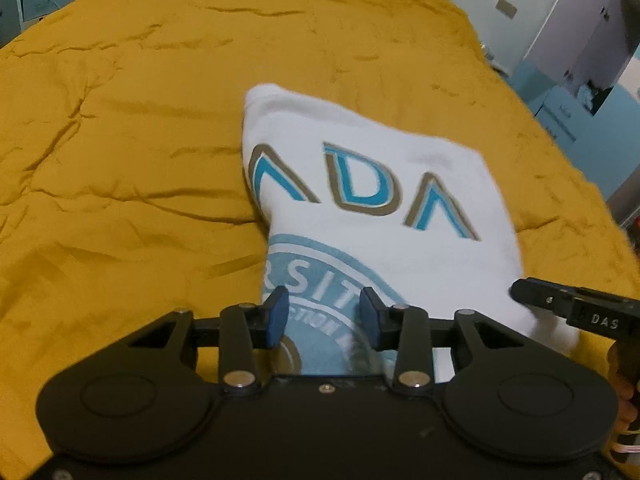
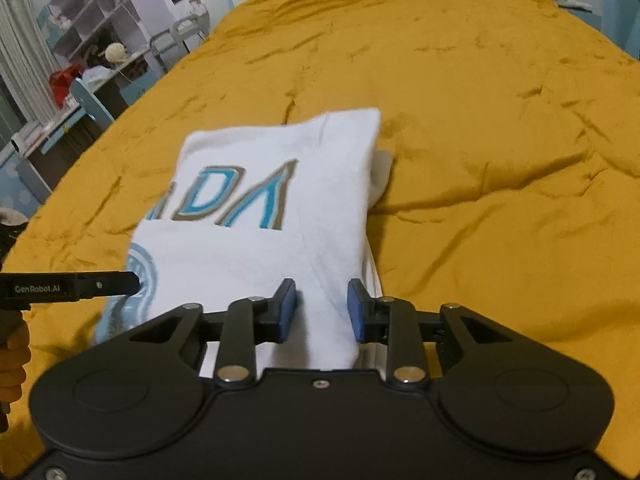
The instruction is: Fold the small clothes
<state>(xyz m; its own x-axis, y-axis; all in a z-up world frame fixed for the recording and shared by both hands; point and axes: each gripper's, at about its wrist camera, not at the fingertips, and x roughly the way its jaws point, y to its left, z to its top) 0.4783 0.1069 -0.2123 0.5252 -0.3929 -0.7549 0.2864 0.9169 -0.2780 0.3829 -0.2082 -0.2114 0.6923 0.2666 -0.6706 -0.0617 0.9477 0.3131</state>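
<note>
Under the shirt and far out past it on every side: a rumpled mustard bedspread (image 1: 140,140). Beyond the shirt's far end and off to its left in the right wrist view, pale shelves (image 2: 92,12) and a cluttered desk (image 2: 100,72) against the wall. On the bedspread, the white folded shirt (image 1: 380,200) itself, lying roughly flat, printed face up (big blue and tan letters across the middle, a pale blue round seal towards the near end), with a second layer of white cloth peeping out along its right edge. At the shirt's near end, towards its left edge, the left gripper (image 1: 323,316): jaws partly apart, the seal print lying smooth and undistorted between the blue pads (image 1: 276,316), no squeeze on the cloth visible there. At the same near end, towards the shirt's right edge, the right gripper (image 2: 322,308): jaws set a little narrower, white cloth filling the whole gap between them, with a shaded crease running down it. Pressing on that cloth or merely standing against it: cannot tell. Left of the shirt's near corner in the right wrist view, a person's fingers (image 2: 14,356) wrapped round the left gripper's handle.
</note>
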